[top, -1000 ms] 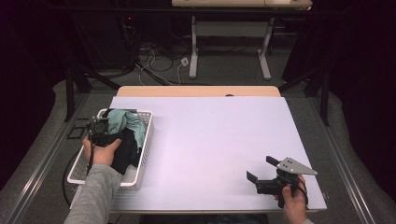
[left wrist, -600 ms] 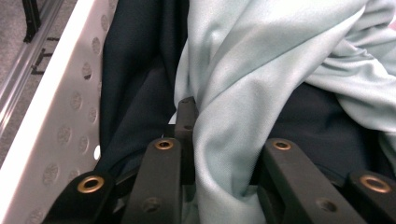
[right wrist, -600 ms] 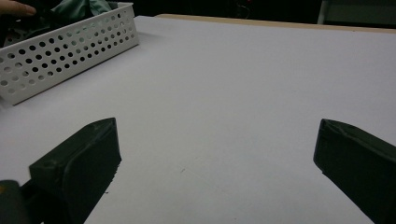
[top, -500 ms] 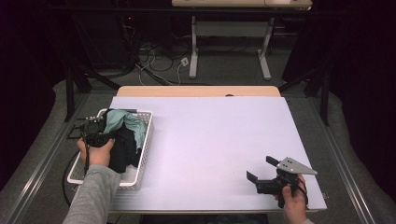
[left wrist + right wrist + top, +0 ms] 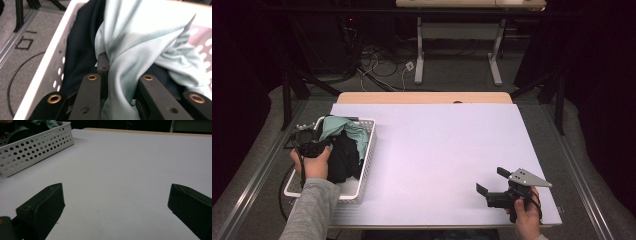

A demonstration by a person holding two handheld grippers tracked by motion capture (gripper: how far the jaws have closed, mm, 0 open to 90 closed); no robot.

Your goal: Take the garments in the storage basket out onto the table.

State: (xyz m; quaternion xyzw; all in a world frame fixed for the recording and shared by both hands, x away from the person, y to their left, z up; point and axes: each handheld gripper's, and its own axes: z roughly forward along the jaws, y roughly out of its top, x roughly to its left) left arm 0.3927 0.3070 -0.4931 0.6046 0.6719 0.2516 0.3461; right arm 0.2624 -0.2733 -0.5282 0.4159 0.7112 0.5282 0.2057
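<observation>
A white perforated basket [image 5: 368,150] stands at the table's left edge, holding a mint-green cloth [image 5: 347,131] on top of a dark garment [image 5: 343,160]. My left gripper [image 5: 323,141] reaches into the basket from its left side. In the left gripper view the mint-green cloth [image 5: 140,37] runs down between the black jaws, and the left gripper [image 5: 120,75] is shut on a fold of it, with the dark garment [image 5: 80,50] behind. My right gripper [image 5: 491,180] rests near the table's front right, open, nothing between its fingers [image 5: 50,200]. The basket [image 5: 37,145] shows far off in that view.
The white tabletop [image 5: 437,150] stretches wide between the basket and the right gripper. A wooden strip [image 5: 424,97] borders the far edge. Table legs and cables [image 5: 382,60] lie on the floor beyond. A rail [image 5: 257,170] runs along the floor left of the basket.
The left gripper has shifted slightly left at the basket's edge, with the mint-green cloth now pinched in it. The right hand and gripper have stayed where they were.
</observation>
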